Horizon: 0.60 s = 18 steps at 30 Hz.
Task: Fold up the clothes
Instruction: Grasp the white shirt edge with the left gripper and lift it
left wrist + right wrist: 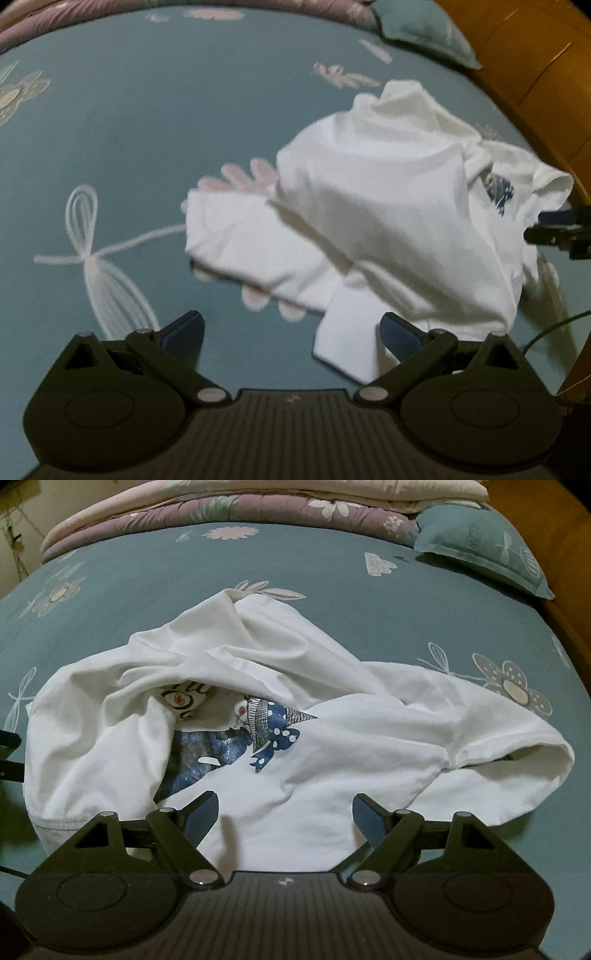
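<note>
Our left gripper [291,332] and right gripper [284,814] both gape wide, holding nothing. Just ahead, the white shirt [332,760] lies crumpled on the bed [147,590]: light, limp, best pinched at a hem or sleeve.

T-shirt [332,738] lies on bedsheet [147,590], before pillow [480,546].

Black hand-held gripper [284,812]: blue ribbed pads [202,814], silver pivot screws.

bed [332,590] | crumpled white T-shirt [332,746] | pillow [480,546] | folded quilts [240,509]
</note>
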### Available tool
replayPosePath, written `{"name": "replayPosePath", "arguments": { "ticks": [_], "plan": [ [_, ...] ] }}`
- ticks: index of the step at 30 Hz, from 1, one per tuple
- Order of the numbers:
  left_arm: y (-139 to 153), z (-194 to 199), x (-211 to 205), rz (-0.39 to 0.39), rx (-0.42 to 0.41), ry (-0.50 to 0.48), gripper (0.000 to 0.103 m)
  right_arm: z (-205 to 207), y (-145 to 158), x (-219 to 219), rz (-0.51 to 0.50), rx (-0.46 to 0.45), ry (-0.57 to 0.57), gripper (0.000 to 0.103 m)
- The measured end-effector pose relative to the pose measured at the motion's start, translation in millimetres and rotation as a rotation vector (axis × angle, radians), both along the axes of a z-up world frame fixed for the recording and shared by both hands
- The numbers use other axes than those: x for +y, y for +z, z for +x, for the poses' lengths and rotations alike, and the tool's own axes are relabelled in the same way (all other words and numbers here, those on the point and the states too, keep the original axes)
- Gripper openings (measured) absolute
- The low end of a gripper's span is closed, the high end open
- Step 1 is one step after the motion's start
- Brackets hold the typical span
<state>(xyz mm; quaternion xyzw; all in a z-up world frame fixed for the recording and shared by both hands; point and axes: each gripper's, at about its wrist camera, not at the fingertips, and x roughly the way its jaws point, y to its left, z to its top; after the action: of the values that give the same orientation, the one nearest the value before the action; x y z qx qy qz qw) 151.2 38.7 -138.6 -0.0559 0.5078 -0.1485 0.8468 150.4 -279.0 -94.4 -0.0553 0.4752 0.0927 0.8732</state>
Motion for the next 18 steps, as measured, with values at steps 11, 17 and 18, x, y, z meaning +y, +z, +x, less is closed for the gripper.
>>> {"name": "replayPosePath", "arguments": {
  "ticks": [11,17,18],
  "plan": [
    [-1.1,29.7,24.9,-0.222,-0.051,0.036,0.092,-2.0,0.3,1.1,0.001,0.017,-0.052,0.084],
    [-20.7,22.0,70.3,-0.505,-0.003,0.182,0.050,-7.4,-2.1,-11.8,0.027,0.031,-0.097,0.084],
    [-24.4,26.7,74.8,-0.530,0.002,0.205,0.042,-6.4,-3.3,-14.4,0.039,0.037,-0.107,0.084]
  ]
}}
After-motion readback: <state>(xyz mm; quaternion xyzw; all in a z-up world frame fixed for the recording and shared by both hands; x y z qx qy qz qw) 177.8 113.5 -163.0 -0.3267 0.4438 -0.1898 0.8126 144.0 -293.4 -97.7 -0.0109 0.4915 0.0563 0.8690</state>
